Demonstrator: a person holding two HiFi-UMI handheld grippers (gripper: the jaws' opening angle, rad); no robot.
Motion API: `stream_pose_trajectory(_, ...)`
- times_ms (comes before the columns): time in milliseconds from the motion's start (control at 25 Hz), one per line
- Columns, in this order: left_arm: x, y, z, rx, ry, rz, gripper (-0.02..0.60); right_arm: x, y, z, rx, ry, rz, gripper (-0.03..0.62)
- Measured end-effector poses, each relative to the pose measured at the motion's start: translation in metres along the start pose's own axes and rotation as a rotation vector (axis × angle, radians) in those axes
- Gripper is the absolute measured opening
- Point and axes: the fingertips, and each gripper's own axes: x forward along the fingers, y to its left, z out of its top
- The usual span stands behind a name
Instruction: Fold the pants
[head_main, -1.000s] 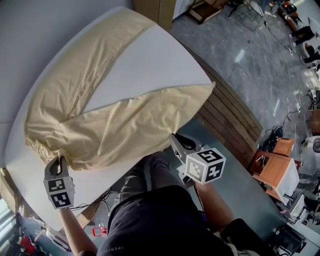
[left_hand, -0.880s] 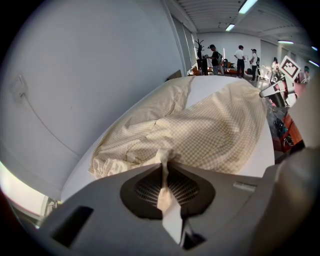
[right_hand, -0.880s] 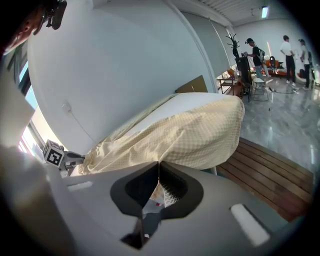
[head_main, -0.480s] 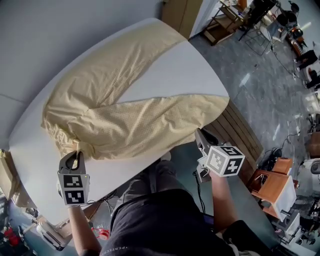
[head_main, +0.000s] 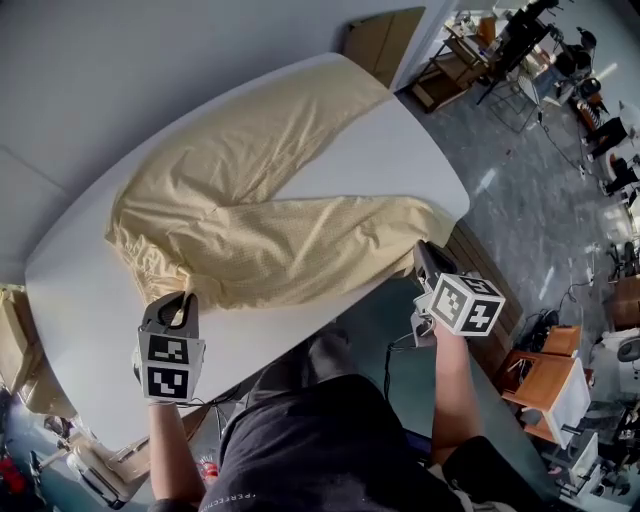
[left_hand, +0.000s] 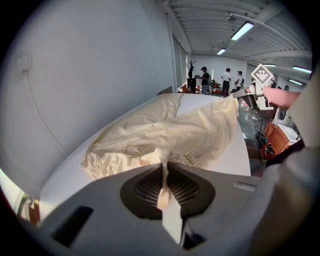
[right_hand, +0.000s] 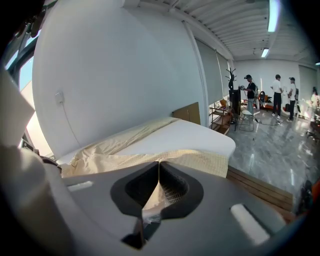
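Both grippers clamped shut on pants, spread in a V on white table.
Left gripper pinching bunched waistband; right gripper pinching near leg's hem. Near table edge hidden behind torso.

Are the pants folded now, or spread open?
Spread, not folded: the pants lie on the table, both legs apart in a V, neither laid over the other.

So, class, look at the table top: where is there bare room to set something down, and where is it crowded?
Free: the white wedge of table between the two legs of the pants, and the corner left of the waistband. Crowded: the near edge, where the left hand-held gripper and right hand-held gripper pinch the cloth.
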Motion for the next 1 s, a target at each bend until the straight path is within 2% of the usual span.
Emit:
stream_pose_trajectory(120, -0.006, -0.001, 0.003, 0.006, 0.009, 0.015, 0.020, -0.001, 0.001, 0.016, -0.042, -0.008, -0.002, 0.006)
stream_pose_trajectory(240, -0.012, 0.007, 0.013, 0.000, 0.012, 0.061, 0.020, 0.008, 0.002, 0.039, -0.074, -0.029, 0.013, 0.006)
stream_pose_trajectory(680, -0.006, 0.053, 0.035, -0.111, 0.067, 0.234, 0.020, 0.083, 0.012, 0.110, -0.217, -0.018, 0.086, 0.006)
stream_pose_trajectory(1000, -0.001, 0.074, 0.048, -0.205, 0.096, 0.289, 0.020, 0.126, 0.029, 0.163, -0.279, -0.028, 0.170, 0.006)
